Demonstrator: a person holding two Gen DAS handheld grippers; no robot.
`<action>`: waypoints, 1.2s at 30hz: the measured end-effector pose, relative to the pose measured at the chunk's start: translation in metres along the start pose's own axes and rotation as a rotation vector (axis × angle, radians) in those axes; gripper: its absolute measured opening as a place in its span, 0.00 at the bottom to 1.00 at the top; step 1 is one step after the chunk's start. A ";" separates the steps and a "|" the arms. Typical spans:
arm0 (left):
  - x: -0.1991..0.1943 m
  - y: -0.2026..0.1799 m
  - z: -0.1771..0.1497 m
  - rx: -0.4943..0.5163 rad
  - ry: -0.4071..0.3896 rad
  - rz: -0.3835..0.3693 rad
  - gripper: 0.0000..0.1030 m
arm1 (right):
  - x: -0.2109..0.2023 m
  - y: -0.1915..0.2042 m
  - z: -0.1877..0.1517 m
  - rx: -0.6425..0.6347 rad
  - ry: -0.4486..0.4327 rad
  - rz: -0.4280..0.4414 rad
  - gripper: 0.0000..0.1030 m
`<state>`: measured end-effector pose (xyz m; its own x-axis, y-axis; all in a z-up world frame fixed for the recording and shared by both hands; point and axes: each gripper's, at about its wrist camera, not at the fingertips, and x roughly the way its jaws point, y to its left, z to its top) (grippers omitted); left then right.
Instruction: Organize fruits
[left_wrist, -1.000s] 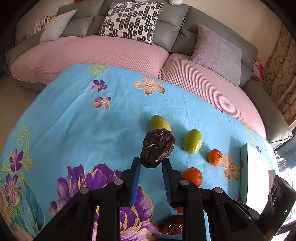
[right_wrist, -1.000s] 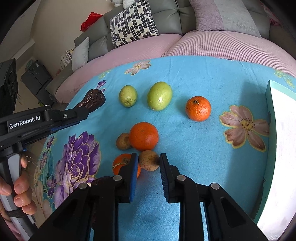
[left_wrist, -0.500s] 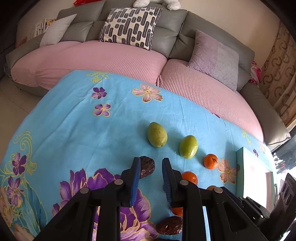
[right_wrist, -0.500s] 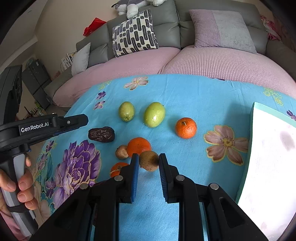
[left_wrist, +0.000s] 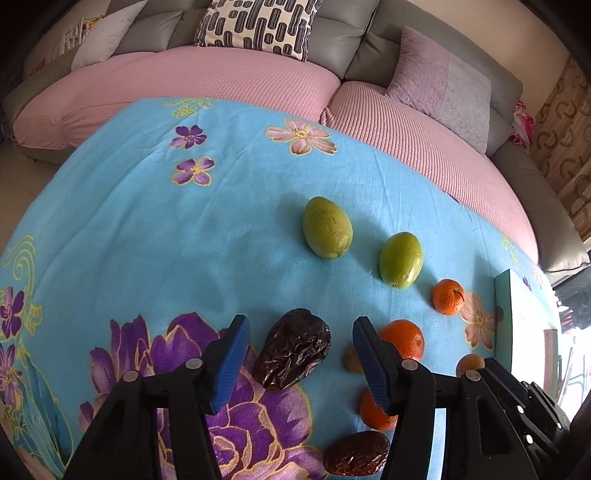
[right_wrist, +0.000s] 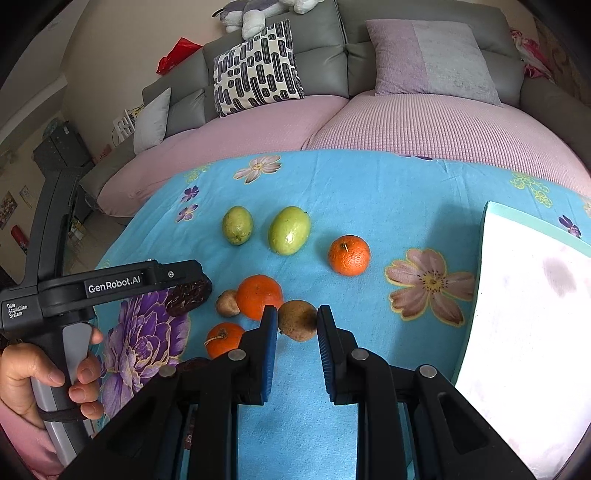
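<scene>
A dark wrinkled date (left_wrist: 291, 349) lies on the blue floral cloth (left_wrist: 166, 240) between the fingers of my left gripper (left_wrist: 301, 323), which is open wide and not touching it. In the right wrist view the same date (right_wrist: 188, 295) shows just under the left gripper (right_wrist: 184, 275). My right gripper (right_wrist: 297, 317) is shut on a round brown fruit (right_wrist: 297, 319), held a little above the cloth. Two green fruits (left_wrist: 327, 230) (left_wrist: 400, 264) lie in a row farther back, with an orange (right_wrist: 349, 254) to their right.
Two more oranges (right_wrist: 258, 295) (right_wrist: 223, 338) and a small brown fruit (right_wrist: 227, 302) sit close to the right gripper. A second date (left_wrist: 356, 458) lies near the front. A white board with a teal edge (right_wrist: 524, 295) is at the right, and a pink sofa (left_wrist: 221, 77) lies behind.
The left gripper lowered the date onto the cloth and opened, letting it go. The right gripper rose and drew back, keeping the brown fruit between its fingers.
</scene>
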<state>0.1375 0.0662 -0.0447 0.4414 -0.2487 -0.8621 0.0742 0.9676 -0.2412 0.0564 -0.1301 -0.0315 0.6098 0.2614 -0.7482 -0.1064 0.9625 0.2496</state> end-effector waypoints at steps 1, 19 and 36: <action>0.003 -0.001 -0.001 0.008 0.010 0.013 0.59 | 0.000 0.000 0.000 0.001 -0.001 0.000 0.22; -0.047 -0.006 0.005 0.004 -0.133 -0.061 0.41 | -0.035 -0.021 0.006 0.058 -0.076 -0.026 0.22; -0.069 -0.143 -0.040 0.328 -0.123 -0.252 0.41 | -0.133 -0.156 -0.031 0.383 -0.094 -0.382 0.22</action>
<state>0.0612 -0.0563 0.0313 0.4751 -0.4915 -0.7299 0.4651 0.8444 -0.2659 -0.0324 -0.3131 0.0106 0.6184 -0.1259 -0.7757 0.4192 0.8877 0.1901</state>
